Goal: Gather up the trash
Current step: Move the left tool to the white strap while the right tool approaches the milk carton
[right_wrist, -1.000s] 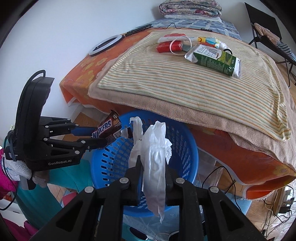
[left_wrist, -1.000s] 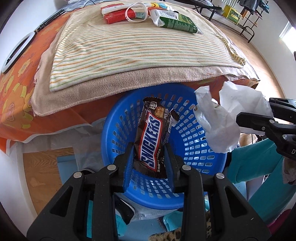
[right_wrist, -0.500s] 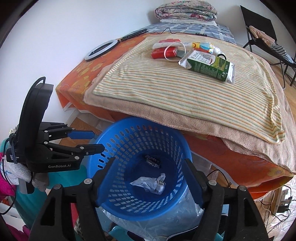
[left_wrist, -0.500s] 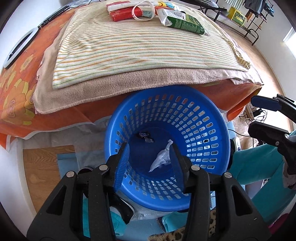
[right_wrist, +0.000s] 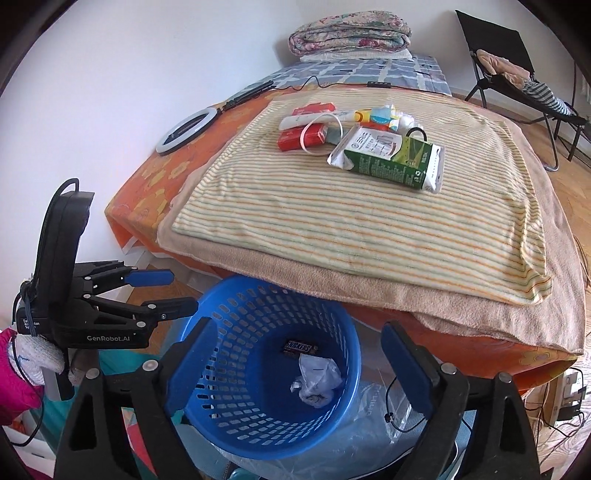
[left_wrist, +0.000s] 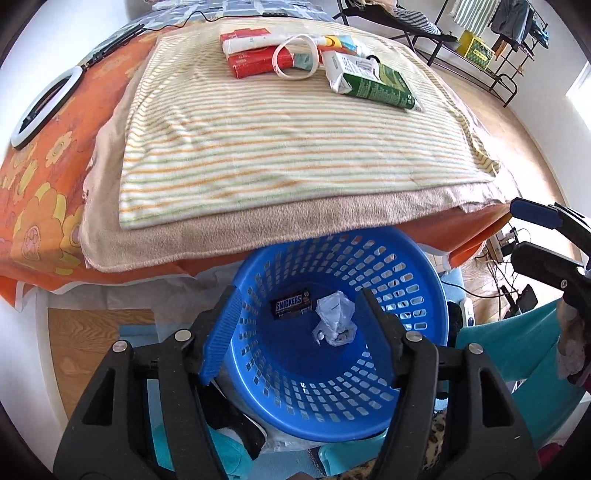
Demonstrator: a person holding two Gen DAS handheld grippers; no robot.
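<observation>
A blue perforated basket (left_wrist: 424, 273) (right_wrist: 347, 332) stands on the floor at the foot of the bed. A Snickers wrapper (left_wrist: 290, 303) (right_wrist: 300, 347) and a crumpled white tissue (left_wrist: 334, 318) (right_wrist: 317, 376) lie on its bottom. My left gripper (left_wrist: 299, 314) (right_wrist: 173, 291) is open and empty above the basket's near side. My right gripper (right_wrist: 295, 354) (left_wrist: 528, 236) is open and empty above it too. On the striped towel (left_wrist: 280, 140) lie a green carton (left_wrist: 373, 83) (right_wrist: 388, 158), a red box (left_wrist: 258, 62) (right_wrist: 303, 138), a white band and small packets.
The bed has an orange flowered sheet (left_wrist: 40, 206) with a white ring light (left_wrist: 40, 107) (right_wrist: 184, 133) at its left. A folded quilt (right_wrist: 349, 33) lies at the far end. A black folding chair (right_wrist: 517, 62) stands right. Cables and a power strip (right_wrist: 569, 391) lie on the floor.
Both grippers opened and dropped the Snickers wrapper and the tissue into the basket. Both have since lifted and tilted up toward the bed, jaws wider.
</observation>
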